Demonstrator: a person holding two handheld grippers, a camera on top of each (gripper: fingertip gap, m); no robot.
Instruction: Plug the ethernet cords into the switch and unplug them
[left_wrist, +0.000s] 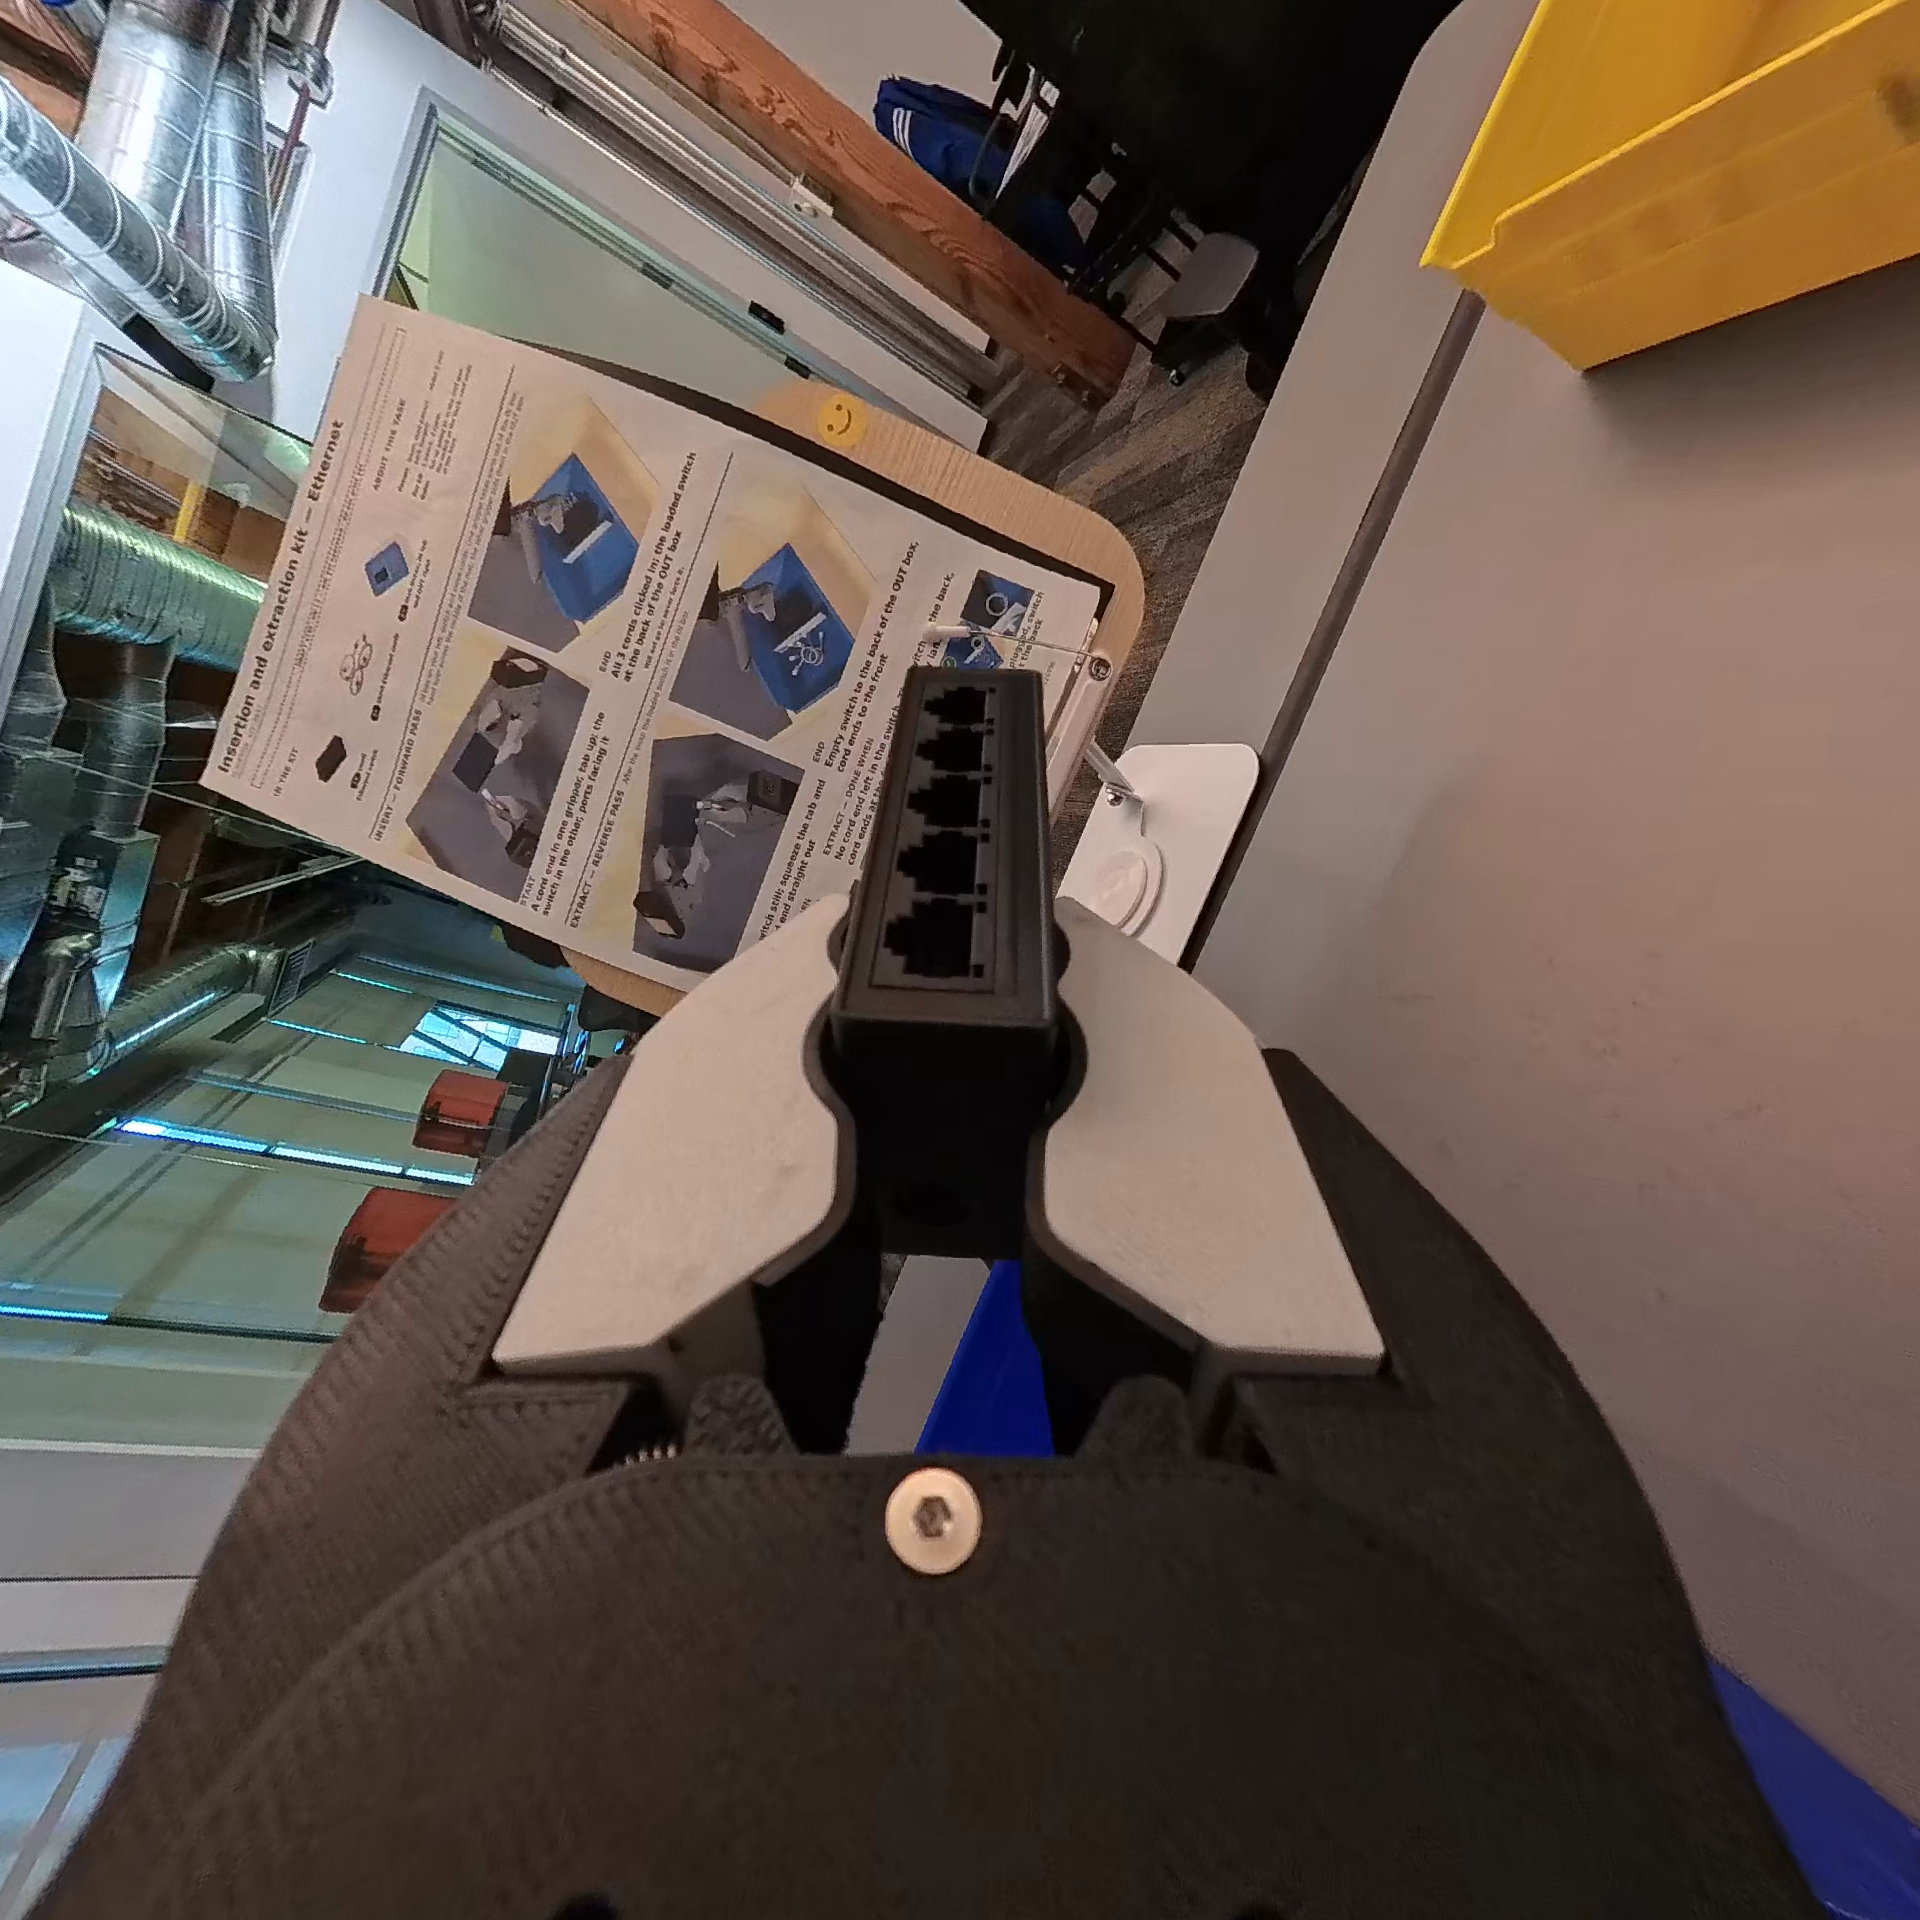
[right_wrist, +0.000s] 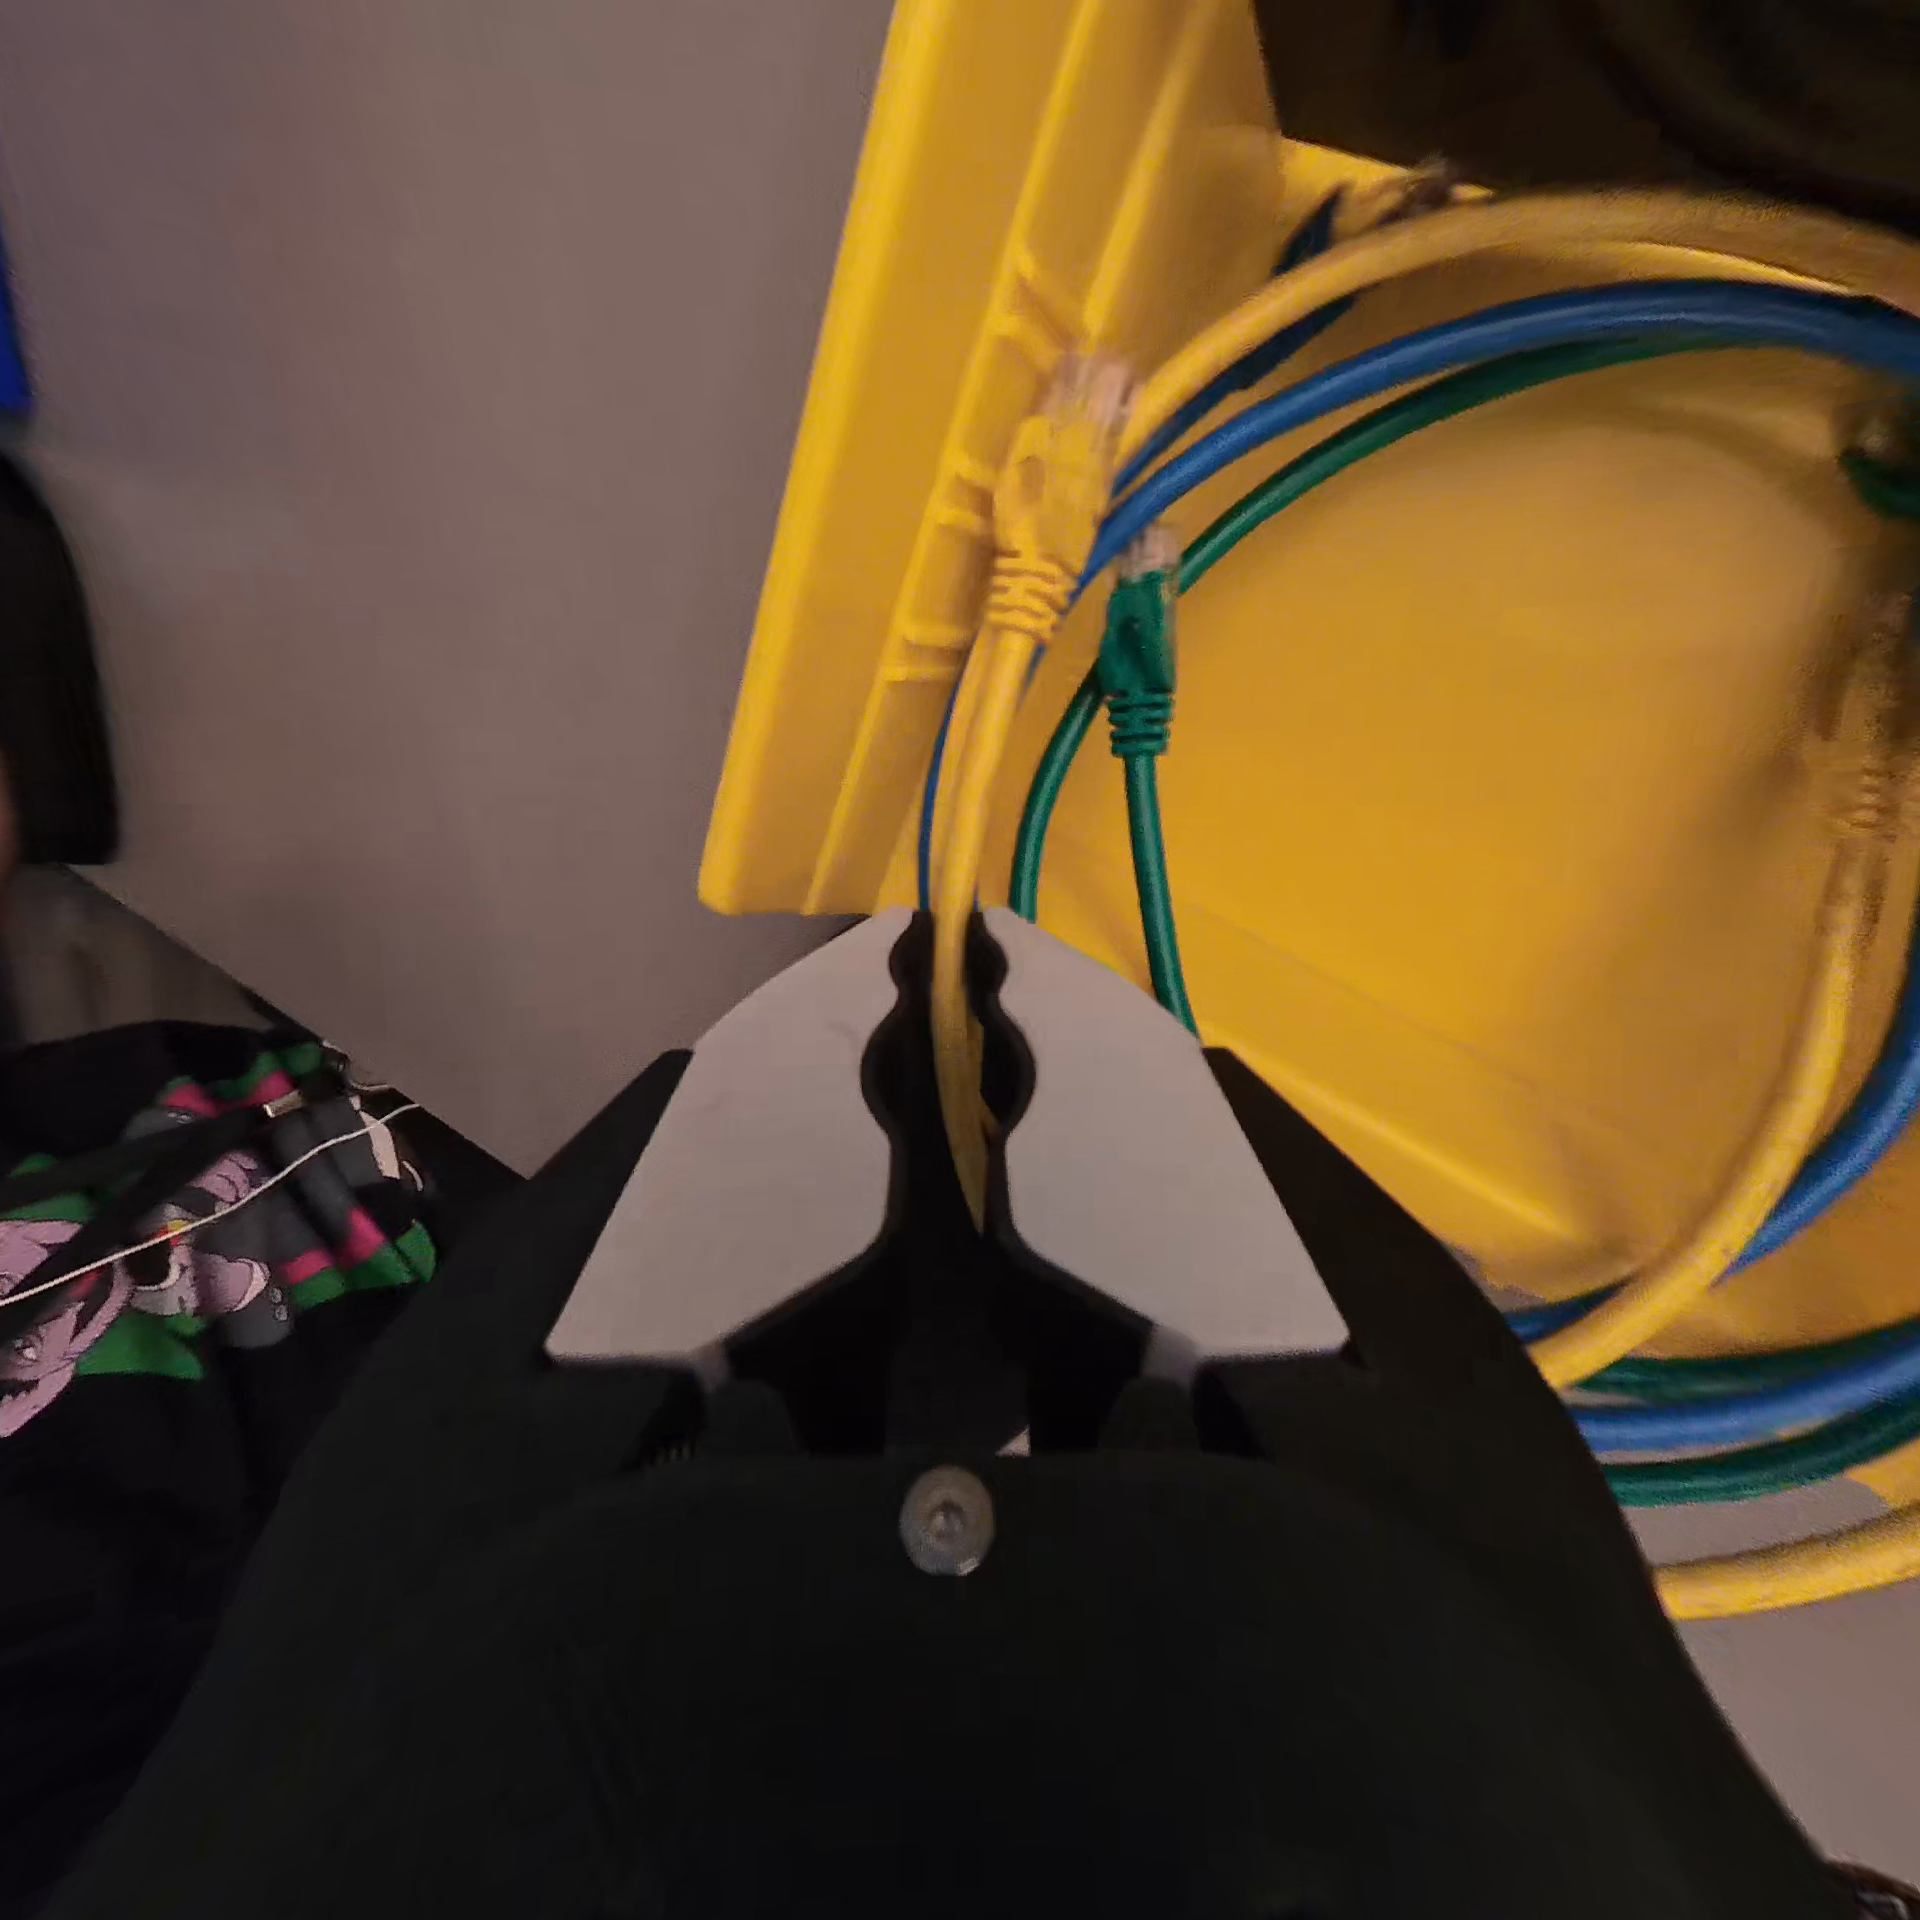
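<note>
My left gripper (left_wrist: 948, 935) is shut on a black ethernet switch (left_wrist: 951, 862) and holds it up in the air, its row of empty ports facing the camera. My right gripper (right_wrist: 948, 920) is shut on a yellow ethernet cord (right_wrist: 966, 831) a little behind its plug (right_wrist: 1044, 499), which sticks out ahead of the fingertips. The cord runs on into a coil with a blue cord (right_wrist: 1558, 322) and a green cord (right_wrist: 1148, 852) inside a yellow bin (right_wrist: 1403, 779). The green plug (right_wrist: 1138, 634) lies loose beside the yellow one.
In the left wrist view a printed instruction sheet (left_wrist: 582, 644) stands on a holder beyond the switch, on a grey table (left_wrist: 1610, 831). The yellow bin (left_wrist: 1683, 177) is at the upper right. A blue bin edge (left_wrist: 982, 1361) shows below the fingers. A person's patterned sleeve (right_wrist: 187, 1226) is at the left. There is about 40 centimetres between the tips of the two grippers.
</note>
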